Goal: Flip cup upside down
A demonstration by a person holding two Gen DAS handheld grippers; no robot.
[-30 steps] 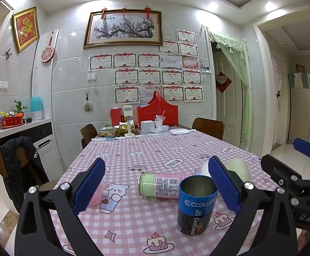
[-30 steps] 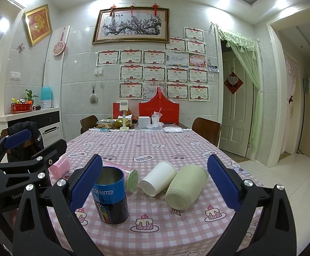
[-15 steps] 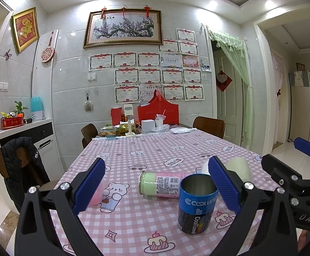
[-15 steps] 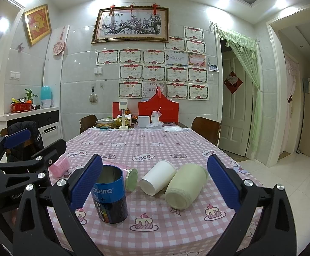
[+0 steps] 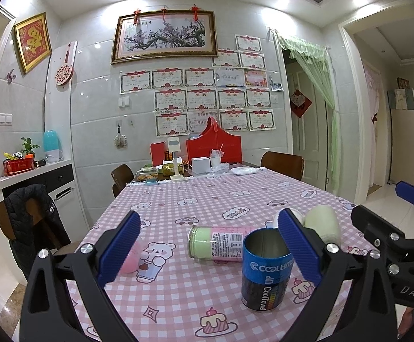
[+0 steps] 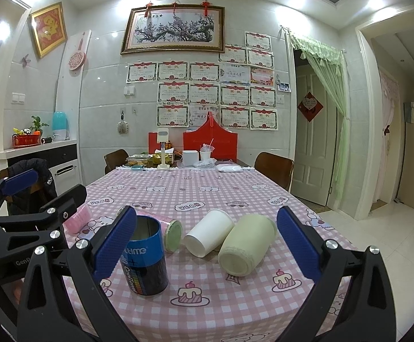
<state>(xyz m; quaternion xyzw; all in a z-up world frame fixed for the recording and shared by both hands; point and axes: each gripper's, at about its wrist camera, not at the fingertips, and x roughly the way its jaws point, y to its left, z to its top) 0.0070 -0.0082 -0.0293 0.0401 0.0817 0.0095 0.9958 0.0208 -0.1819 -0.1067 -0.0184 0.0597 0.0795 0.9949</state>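
Note:
A blue and black tin cup [image 5: 265, 270] stands upright, mouth up, on the pink checked tablecloth [image 5: 207, 199]; it also shows in the right wrist view [image 6: 145, 259]. A white paper cup [image 6: 208, 236] and a pale green cup [image 6: 247, 245] lie on their sides to its right. A pink-labelled cup with a green lid [image 5: 215, 242] lies on its side behind it. A pink cup [image 6: 77, 219] lies at the left. My left gripper [image 5: 207, 248] is open and empty, above the near table. My right gripper [image 6: 205, 245] is open and empty, in front of the lying cups.
Boxes, a red holder [image 6: 209, 145] and containers stand at the table's far end. Wooden chairs [image 6: 274, 168] stand at both far sides. A chair with a black jacket [image 5: 33, 222] is at the left by a white counter [image 5: 27, 173]. The near table edge drops to tiled floor at the right.
Both views have shifted very slightly; the cups have not moved and both grippers stay open.

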